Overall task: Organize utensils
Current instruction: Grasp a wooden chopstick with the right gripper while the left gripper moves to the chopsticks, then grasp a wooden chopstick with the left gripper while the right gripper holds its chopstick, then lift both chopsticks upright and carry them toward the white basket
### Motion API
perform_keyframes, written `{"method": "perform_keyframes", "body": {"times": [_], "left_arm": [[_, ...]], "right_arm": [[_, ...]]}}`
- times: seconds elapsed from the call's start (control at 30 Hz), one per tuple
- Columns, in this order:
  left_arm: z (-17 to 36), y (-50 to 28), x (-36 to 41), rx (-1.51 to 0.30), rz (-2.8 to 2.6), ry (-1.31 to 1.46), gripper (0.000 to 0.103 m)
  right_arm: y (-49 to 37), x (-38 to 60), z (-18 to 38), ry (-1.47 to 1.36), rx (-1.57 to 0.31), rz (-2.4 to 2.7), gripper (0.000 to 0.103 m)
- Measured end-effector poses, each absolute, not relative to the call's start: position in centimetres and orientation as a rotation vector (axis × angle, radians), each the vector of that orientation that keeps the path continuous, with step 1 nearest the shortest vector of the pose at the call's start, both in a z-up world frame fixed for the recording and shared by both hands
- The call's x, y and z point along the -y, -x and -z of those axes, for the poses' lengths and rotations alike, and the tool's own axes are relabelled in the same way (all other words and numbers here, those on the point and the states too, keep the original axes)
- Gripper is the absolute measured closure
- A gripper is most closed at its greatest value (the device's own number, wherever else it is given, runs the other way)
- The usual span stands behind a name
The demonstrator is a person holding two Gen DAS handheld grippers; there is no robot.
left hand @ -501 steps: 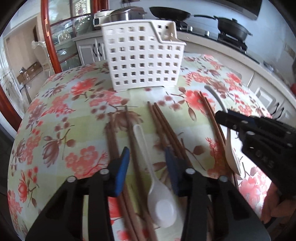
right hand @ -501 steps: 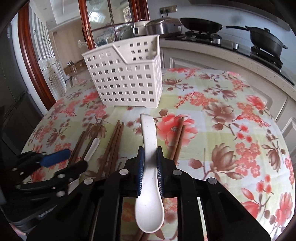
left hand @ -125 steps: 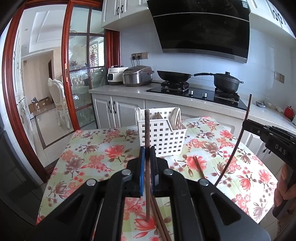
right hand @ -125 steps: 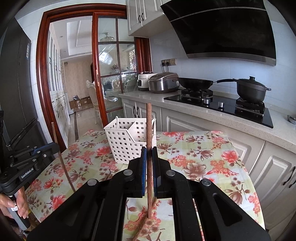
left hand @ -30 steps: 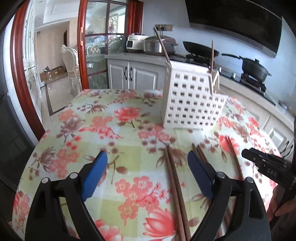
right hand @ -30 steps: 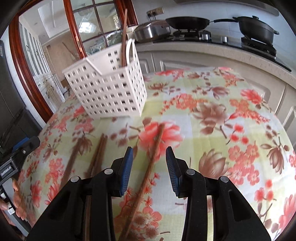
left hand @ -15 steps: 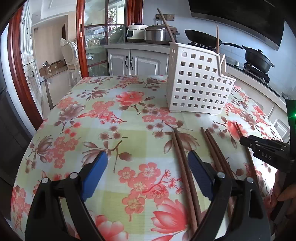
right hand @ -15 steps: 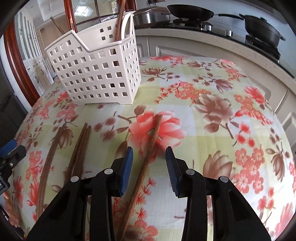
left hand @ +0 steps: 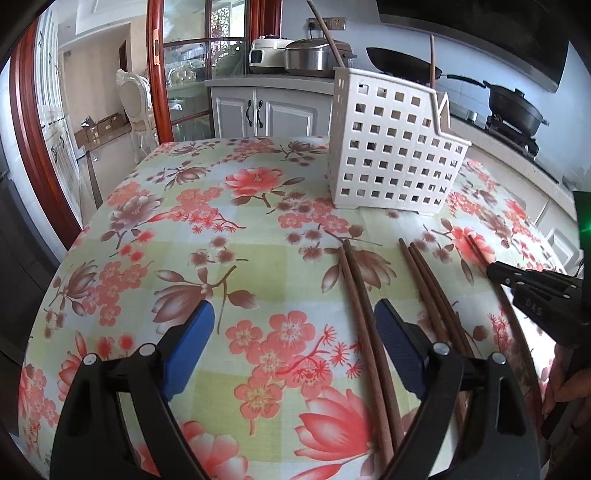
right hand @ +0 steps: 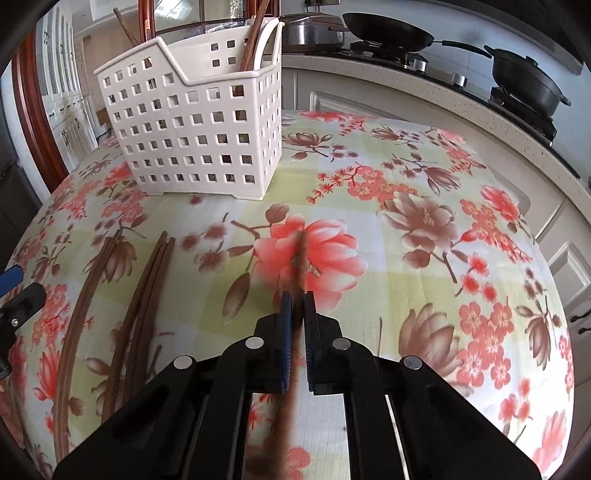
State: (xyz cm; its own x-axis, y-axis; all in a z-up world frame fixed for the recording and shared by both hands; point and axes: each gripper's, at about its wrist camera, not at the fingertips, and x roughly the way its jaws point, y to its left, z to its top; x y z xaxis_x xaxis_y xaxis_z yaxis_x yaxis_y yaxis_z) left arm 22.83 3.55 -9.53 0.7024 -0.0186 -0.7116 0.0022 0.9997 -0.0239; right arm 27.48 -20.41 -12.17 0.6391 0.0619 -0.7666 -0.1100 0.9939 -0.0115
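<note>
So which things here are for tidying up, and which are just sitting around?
For the job:
white basket
chopsticks on the table
chopstick clamped in the right gripper

Just around:
rice cooker
frying pan
black pot

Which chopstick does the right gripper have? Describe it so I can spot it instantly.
Start at the white slotted basket on the floral tablecloth. In front of it, over the big pink flower, one brown chopstick lies alone, clamped in the right gripper. The other chopsticks lie bunched further left, untouched.
</note>
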Motion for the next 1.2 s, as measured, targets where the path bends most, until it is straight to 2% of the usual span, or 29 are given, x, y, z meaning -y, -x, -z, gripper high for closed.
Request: {"method": "perform_keyframes", "body": {"times": [0.13, 0.27, 0.43, 0.5, 0.6, 0.77, 0.97, 1.03, 1.1, 1.2], "left_arm": [[10.2, -23.3, -2.8, -0.823, 0.021, 0.015, 0.021], [11.1, -24.0, -2.0, -0.869, 0.007, -0.006, 0.031], [11.8, -24.5, -1.6, -0.89, -0.013, -0.017, 0.033], [12.0, -24.6, -1.5, -0.898, -0.015, -0.027, 0.046], [11.9, -24.8, -1.2, -0.9, 0.001, -0.026, 0.057], [11.8, -24.9, -0.2, -0.905, 0.033, -0.043, 0.067], [11.7, -25.7, -0.1, -0.915, 0.046, -0.04, 0.068], [11.7, -25.7, -0.2, -0.913, 0.049, -0.042, 0.073], [11.7, -25.9, -0.3, -0.913, 0.051, -0.047, 0.093], [11.6, -26.2, -0.7, -0.92, 0.068, -0.031, 0.096]], "right_arm": [[-27.1, 20.9, 12.1, 0.041, -0.873, -0.111, 0.097], [-26.8, 21.1, 12.1, 0.034, -0.874, -0.125, 0.097], [-26.8, 21.4, 12.1, 0.008, -0.875, -0.138, 0.096], [-26.8, 21.4, 12.1, 0.005, -0.875, -0.139, 0.096], [-26.8, 21.4, 12.1, 0.004, -0.875, -0.14, 0.096], [-26.8, 21.3, 12.1, 0.021, -0.878, -0.139, 0.096], [-27.1, 21.1, 12.1, 0.052, -0.889, -0.144, 0.096], [-27.2, 20.9, 12.1, 0.065, -0.889, -0.146, 0.096], [-27.2, 20.8, 12.1, 0.079, -0.891, -0.145, 0.096], [-27.1, 20.9, 12.1, 0.068, -0.89, -0.16, 0.097]]}}
